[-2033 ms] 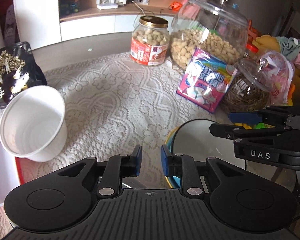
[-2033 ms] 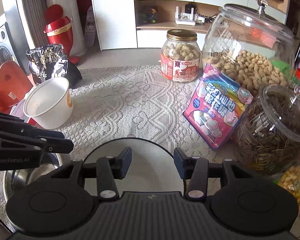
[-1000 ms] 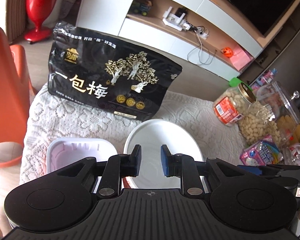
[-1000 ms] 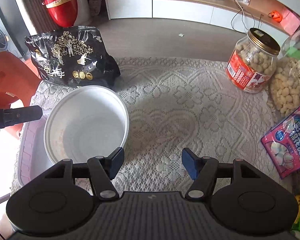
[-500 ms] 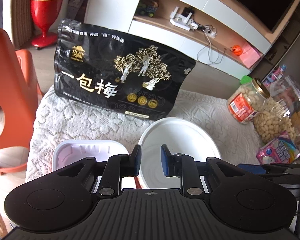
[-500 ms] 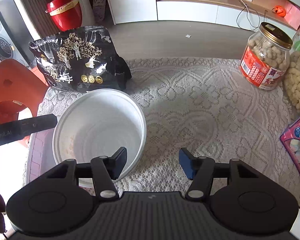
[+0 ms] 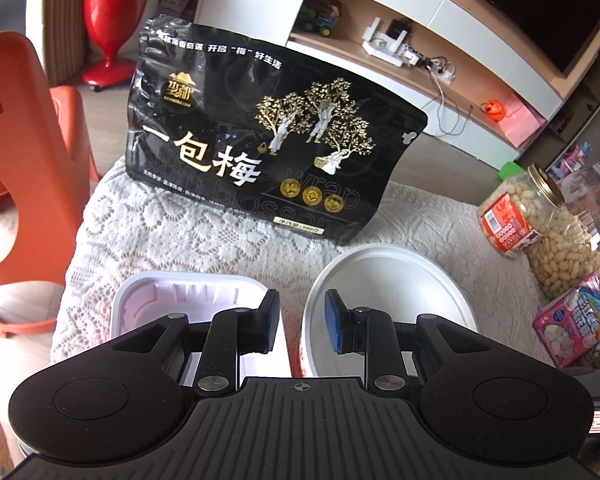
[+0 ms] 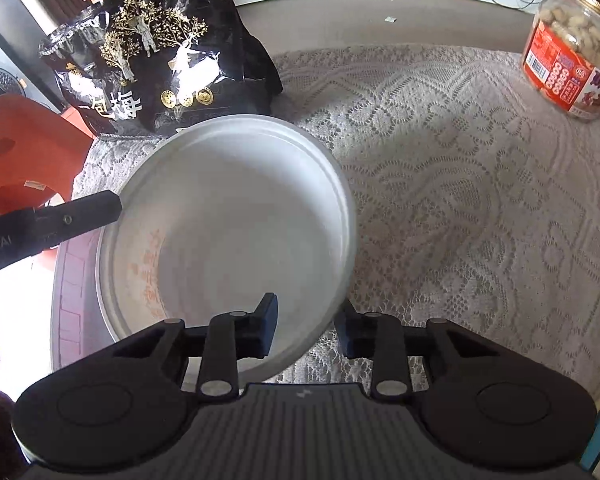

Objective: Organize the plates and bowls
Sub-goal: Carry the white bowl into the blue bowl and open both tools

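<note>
The round white plastic bowl (image 8: 232,216) sat on the lace tablecloth (image 8: 460,184), just right of a white rectangular plastic tray (image 7: 172,292) and near the black plum snack bag (image 7: 260,160). Right gripper (image 8: 306,330) had jaws apart, straddling the bowl's near rim w/ one finger inside, one outside; nothing clamped yet. Left gripper (image 7: 300,322) hovered, jaws a narrow gap apart, empty, over the seam btwn tray and bowl.

Risk, imo: thin rim could flex or slip when pinched, tipping the bowl onto the tray; the lace might snag and drag.

Right view showed faint orange print inside the bowl; left view alone showed the tray's ribbed inside and the peanut jar (image 7: 516,216) far right.
</note>
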